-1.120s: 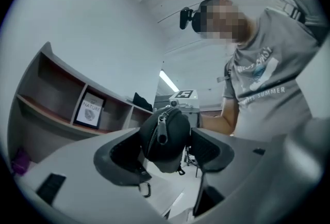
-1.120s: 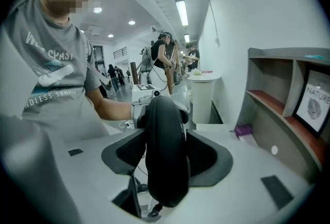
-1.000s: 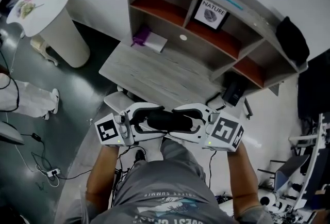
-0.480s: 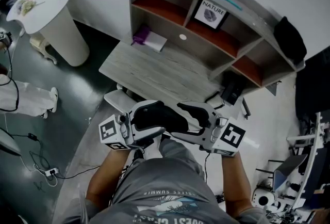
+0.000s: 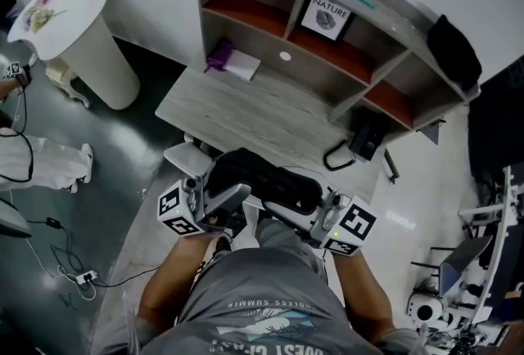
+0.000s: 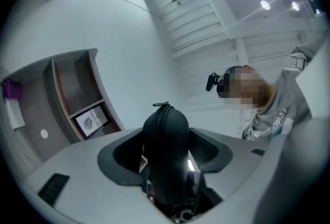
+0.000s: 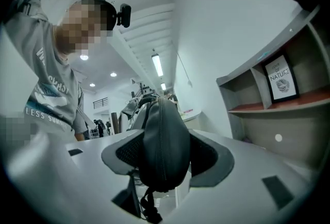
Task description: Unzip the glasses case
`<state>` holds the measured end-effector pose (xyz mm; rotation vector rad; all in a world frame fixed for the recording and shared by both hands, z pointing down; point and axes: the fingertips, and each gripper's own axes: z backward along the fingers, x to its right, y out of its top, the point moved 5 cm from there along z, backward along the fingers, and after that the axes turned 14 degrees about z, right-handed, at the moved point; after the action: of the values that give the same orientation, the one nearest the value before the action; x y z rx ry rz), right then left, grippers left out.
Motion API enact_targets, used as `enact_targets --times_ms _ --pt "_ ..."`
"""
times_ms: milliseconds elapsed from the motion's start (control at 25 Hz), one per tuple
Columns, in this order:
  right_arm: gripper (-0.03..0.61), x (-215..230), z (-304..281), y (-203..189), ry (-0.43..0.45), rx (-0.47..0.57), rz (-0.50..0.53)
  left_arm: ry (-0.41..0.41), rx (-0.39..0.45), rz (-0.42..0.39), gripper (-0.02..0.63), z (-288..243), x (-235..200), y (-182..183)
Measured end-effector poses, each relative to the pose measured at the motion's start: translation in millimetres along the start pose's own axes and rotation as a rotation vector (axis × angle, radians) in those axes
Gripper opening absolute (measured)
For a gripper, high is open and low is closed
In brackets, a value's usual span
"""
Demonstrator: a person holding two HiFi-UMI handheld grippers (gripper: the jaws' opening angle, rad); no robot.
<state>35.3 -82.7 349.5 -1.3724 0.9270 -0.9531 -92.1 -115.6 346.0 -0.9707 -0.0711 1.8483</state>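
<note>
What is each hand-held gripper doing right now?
Left hand-held gripper: closed on the glasses case.
Right hand-held gripper: jaws just closed further, gripping the glasses case too.

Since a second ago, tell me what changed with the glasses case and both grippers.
The glasses case went from lying level to tilted, its left end raised toward the desk. The left gripper turned upward with it, still clamped on that end. On the right gripper the jaws have just been closing, the case's other end between them. The zip looks still shut; the desk is unchanged.
</note>
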Motion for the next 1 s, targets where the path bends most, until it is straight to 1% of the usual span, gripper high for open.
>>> enact_targets --times_ms 80,200,240,320,440,560,640,720,880,1000 --pt "0.256 -1.3 4.7 1.1 0.0 -0.032 0.037 0.014 -0.1 -0.034 0.259 1.0 1.8 -1.8" --pt "0.256 -0.7 13.8 2.0 0.002 -0.09 0.105 0.05 -0.238 -0.133 0.259 6.4 5.6 -0.5" --pt "0.256 0.8 18.2 2.3 -0.001 -0.104 0.119 0.059 -0.267 -0.158 0.259 9.1 7.1 1.9" --pt "0.256 3.9 26.9 3.0 -0.003 -0.131 0.147 0.068 -0.303 -0.179 0.258 14.8 10.2 8.9" --pt "0.256 2.6 34.5 5.1 0.022 -0.16 0.193 0.069 -0.366 -0.187 0.231 19.0 13.7 13.8" --pt "0.256 -2.3 37.2 7.1 0.045 -0.157 0.213 0.059 -0.431 -0.18 0.221 18.6 15.7 8.8" --pt "0.256 -4.4 37.4 9.9 0.042 -0.144 0.215 0.039 -0.449 -0.161 0.213 17.7 17.6 5.1" --pt "0.256 -5.4 39.0 11.6 0.037 -0.142 0.223 0.026 -0.463 -0.15 0.166 17.5 20.5 2.1" --pt "0.256 -8.3 46.1 10.6 0.04 -0.164 0.258 0.037 -0.51 -0.143 0.14 19.4 22.9 -4.2" --pt "0.256 -11.2 51.9 9.0 0.052 -0.173 0.265 0.029 -0.543 -0.134 0.131 20.0 25.7 -9.3"
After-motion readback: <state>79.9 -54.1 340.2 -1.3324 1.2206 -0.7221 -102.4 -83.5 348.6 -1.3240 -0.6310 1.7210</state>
